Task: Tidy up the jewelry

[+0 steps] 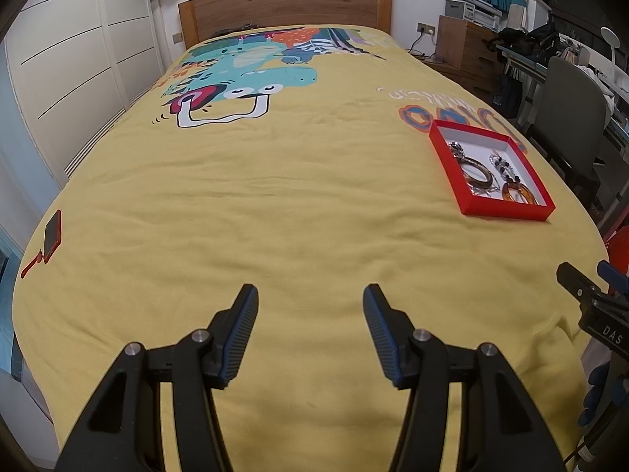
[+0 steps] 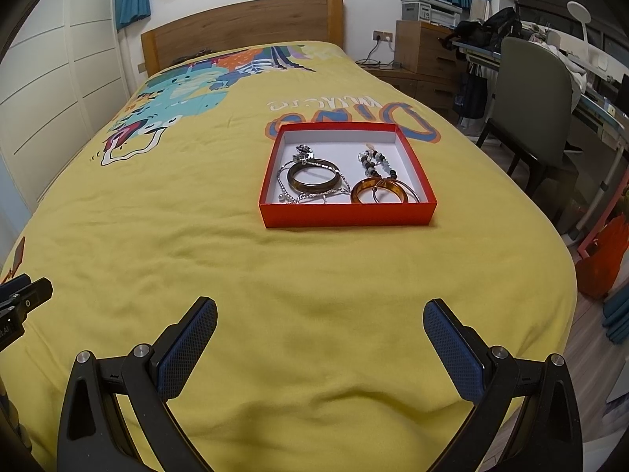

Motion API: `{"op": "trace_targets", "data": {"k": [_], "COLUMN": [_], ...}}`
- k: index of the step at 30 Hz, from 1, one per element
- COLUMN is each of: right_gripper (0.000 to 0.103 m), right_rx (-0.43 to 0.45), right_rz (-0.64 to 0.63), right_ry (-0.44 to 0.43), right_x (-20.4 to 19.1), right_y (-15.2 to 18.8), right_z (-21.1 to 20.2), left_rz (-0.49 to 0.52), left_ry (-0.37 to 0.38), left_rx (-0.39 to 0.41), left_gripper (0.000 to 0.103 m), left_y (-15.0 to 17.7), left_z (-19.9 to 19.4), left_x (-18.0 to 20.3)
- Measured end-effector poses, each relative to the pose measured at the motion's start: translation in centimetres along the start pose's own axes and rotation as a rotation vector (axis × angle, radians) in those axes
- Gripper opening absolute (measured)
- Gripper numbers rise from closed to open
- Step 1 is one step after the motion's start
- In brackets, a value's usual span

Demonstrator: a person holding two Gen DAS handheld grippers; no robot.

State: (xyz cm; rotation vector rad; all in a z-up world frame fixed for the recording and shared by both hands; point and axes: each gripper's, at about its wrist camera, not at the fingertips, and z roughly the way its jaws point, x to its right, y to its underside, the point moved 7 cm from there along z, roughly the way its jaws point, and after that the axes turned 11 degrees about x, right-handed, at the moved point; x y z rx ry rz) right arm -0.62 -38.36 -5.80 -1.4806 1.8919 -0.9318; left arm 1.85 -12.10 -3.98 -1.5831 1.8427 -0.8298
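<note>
Red box (image 2: 348, 212) sits dead ahead of your right gripper (image 2: 320, 334), bangles (image 2: 314, 181) and beads (image 2: 373, 165) inside it. Left gripper (image 1: 310, 326) sees the box well off to its right. Both sets of fingers are spread apart, holding nothing.

Both wrist views look low from the bed's (image 1: 275, 204) foot toward the headboard (image 2: 243, 27), sharing the red box (image 2: 346, 214).
</note>
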Motion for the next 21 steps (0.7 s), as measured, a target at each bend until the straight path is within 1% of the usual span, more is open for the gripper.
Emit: {"op": "trace_targets", "data": {"k": [21], "right_gripper": [0.103], "right_rx": [-0.002], "right_rz": [0.003], "right_ry": [-0.003], "right_x": [0.21], "right_y": [-0.11], "right_z": [0.00], "left_rz": [0.001], "left_ry": [0.000], "left_rx": [-0.008], "left_gripper": [0.053], "left_y": [0.31], "left_z": [-0.21], "left_x": [0.38]}}
